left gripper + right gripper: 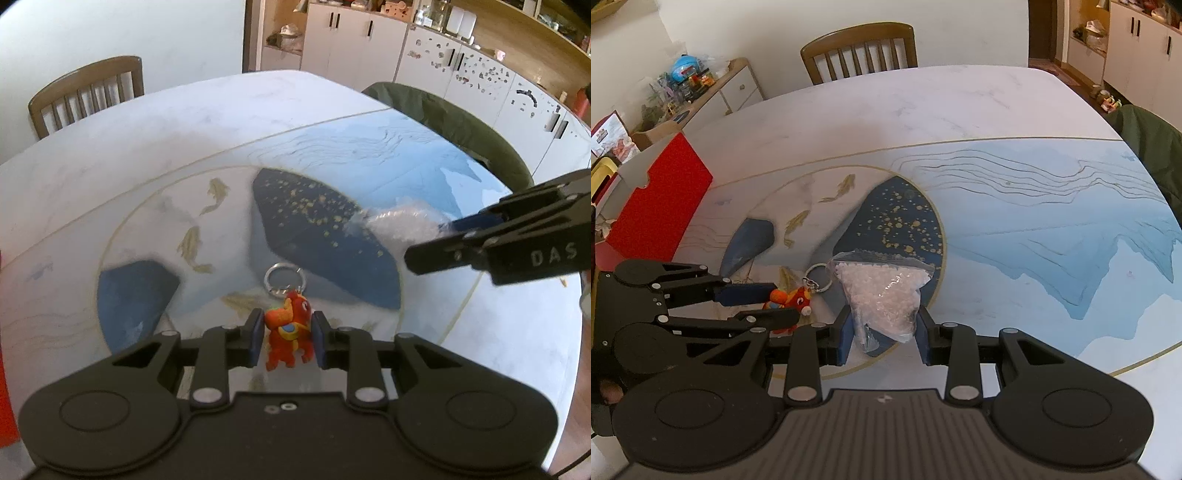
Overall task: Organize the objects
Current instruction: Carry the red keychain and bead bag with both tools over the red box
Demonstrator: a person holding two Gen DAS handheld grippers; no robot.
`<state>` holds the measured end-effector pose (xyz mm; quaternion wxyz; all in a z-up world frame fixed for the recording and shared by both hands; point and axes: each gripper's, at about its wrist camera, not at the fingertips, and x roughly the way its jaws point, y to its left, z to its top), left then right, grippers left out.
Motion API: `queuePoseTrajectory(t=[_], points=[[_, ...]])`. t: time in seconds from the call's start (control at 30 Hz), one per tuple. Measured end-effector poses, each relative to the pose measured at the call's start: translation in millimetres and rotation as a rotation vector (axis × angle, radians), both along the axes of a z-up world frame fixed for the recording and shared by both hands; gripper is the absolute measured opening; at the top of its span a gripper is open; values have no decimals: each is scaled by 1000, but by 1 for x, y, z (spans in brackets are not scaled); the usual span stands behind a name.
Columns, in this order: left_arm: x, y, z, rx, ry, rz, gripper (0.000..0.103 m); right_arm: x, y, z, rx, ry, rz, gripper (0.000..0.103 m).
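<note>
You're in a home dining room, patterned dining table [923,110], wooden chair [858,50] at 12 o'clock, white cupboards [354,40] at 1 o'clock, toy-cluttered sideboard [713,88] at 10 o'clock.

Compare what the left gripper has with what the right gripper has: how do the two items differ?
The left gripper holds an orange-red toy keychain; the right gripper holds a clear plastic bag of pale beads. The keychain is solid, opaque and brightly coloured; the bag is see-through, soft and crinkled. The keychain carries a metal ring; the bag has a sealed top edge. The bag looks the bulkier. Both sit between closed blue pads over the patterned table.
</note>
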<state>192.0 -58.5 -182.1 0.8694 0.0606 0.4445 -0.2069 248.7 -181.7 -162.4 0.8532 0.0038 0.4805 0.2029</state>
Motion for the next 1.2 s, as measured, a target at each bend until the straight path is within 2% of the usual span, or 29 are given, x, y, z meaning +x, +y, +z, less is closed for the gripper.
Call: queuePoseTrajectory(t=[0.27, 0.5, 0.53, 0.6, 0.73, 0.97, 1.2], points=[[-6, 13, 7, -46, -1, 27, 26, -4, 12, 2, 1, -1, 9, 34], [-15, 35, 29, -110, -13, 79, 25, -9, 22, 14, 6, -22, 37, 34], [-16, 39, 33, -124, -17, 89, 17, -10, 25, 16, 7, -26, 43, 34], [-19, 47, 40, -141, -22, 101, 17, -12, 31, 22, 7, -37, 58, 34], [-21, 61, 41, -131, -18, 123, 17, -14, 41, 29, 6, -56, 72, 34], [-33, 81, 40, -160, -1, 150, 17, -22, 51, 33, 4, -58, 86, 34], [-46, 101, 61, -191, -38, 166, 17, -29, 63, 44, 11, -78, 104, 34]])
